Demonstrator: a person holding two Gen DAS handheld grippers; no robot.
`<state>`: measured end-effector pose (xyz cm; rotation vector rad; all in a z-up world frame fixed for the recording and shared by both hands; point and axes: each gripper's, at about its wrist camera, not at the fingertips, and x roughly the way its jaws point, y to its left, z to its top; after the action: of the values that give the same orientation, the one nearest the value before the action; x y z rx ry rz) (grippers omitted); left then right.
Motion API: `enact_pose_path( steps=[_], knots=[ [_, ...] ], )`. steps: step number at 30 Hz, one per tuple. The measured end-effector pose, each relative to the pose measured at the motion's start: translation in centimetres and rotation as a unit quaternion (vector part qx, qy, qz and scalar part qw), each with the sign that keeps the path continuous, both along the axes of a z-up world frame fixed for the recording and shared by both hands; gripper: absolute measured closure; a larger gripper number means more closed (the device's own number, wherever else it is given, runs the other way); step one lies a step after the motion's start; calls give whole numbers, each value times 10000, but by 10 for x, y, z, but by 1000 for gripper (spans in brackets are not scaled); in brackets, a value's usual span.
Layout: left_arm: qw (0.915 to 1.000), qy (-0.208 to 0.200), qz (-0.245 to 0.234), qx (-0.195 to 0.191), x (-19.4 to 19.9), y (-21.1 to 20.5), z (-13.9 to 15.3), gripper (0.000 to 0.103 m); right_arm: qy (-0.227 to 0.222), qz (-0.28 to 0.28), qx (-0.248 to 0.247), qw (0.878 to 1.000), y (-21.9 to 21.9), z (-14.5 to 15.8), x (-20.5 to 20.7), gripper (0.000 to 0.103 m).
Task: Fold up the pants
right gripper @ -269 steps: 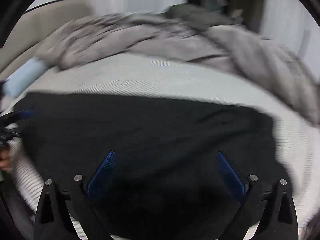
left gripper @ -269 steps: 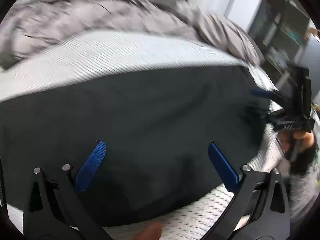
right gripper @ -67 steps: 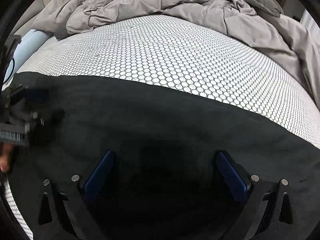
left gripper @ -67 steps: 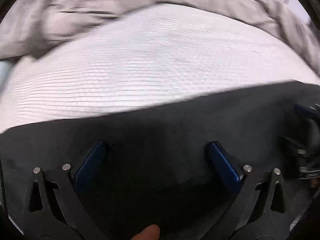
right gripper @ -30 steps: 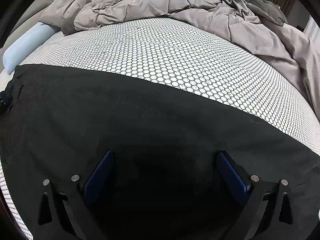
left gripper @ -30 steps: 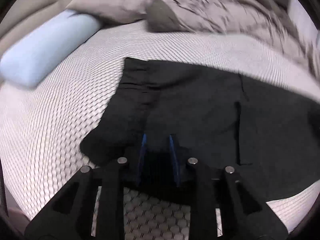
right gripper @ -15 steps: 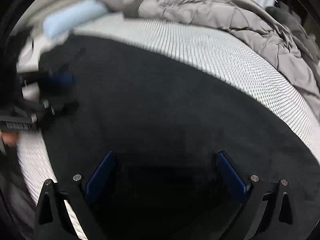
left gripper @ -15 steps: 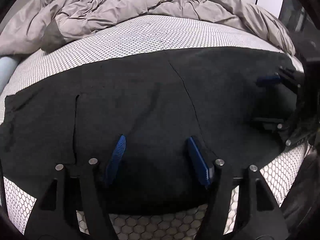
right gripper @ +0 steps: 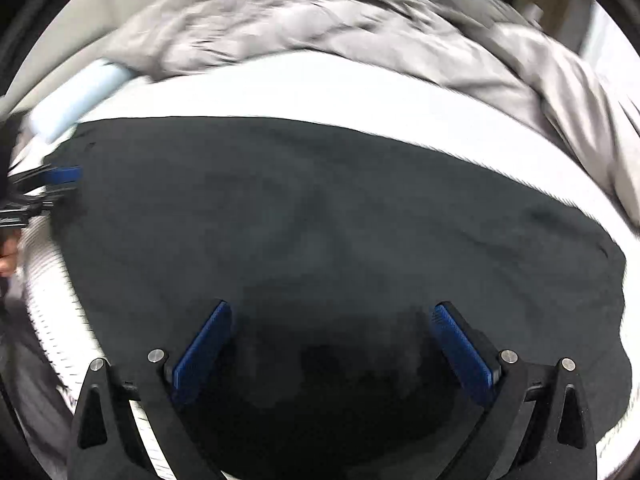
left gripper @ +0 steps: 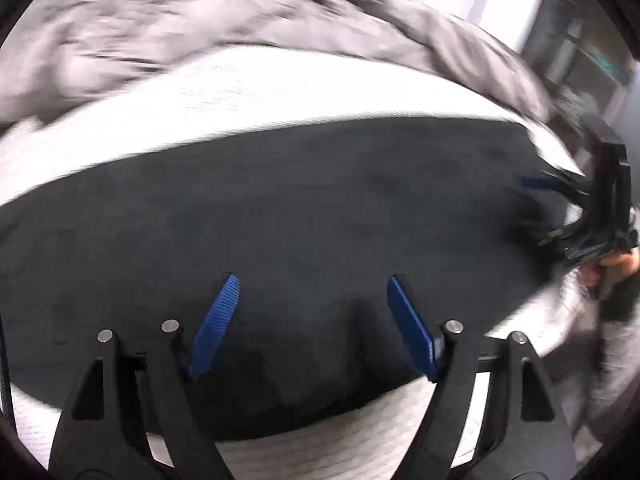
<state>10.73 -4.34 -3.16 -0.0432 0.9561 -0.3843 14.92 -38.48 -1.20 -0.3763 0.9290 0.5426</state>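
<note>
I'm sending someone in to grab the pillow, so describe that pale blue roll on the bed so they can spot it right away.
Start at the bed with the white honeycomb-patterned sheet and the black pants spread across it. At the far left edge, beside the crumpled grey comforter, lies the pale blue cylindrical bolster pillow. It is the only smooth, light blue roll there.

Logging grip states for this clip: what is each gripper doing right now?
Left gripper: jaws opening, nothing between them, above the black pants.
Right gripper: open, holding nothing.
</note>
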Motion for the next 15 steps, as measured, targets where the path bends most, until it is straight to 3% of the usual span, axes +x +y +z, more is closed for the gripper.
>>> enact_pose_path(
  steps=[2, 4, 6, 9, 12, 13, 14, 15],
  knots=[
    [9979, 135, -626, 71, 4, -36, -10, 29, 99, 480, -132, 9987, 30, -11, -9, 1],
    [9952, 175, -747, 609, 5, -51, -21, 29, -86, 837, -815, 9931, 42, -28, -15, 1],
    [9960, 227, -723, 481, 5, -41, -19, 29, -120, 922, -778, 9926, 23, -26, -15, 1],
    [9976, 302, -546, 299, 0, -16, -19, 29, 25, 267, -642, 9976, -45, -15, 1, 1],
    [9979, 261, -532, 275, -6, -3, -18, 28, -334, -1270, -1032, 9860, -138, -13, 24, 0],
    [9979, 251, -486, 338, -8, -2, -18, 24, -316, -1545, -943, 9830, -155, -13, 28, 2],
    [9979, 255, -439, 403, -7, -2, -19, 20, -287, -1694, -513, 9838, -177, -10, 28, 2],
    [9979, 253, -419, 413, -2, 2, -19, 20, -398, -1743, -537, 9824, -178, -6, 28, 2]
  ],
)
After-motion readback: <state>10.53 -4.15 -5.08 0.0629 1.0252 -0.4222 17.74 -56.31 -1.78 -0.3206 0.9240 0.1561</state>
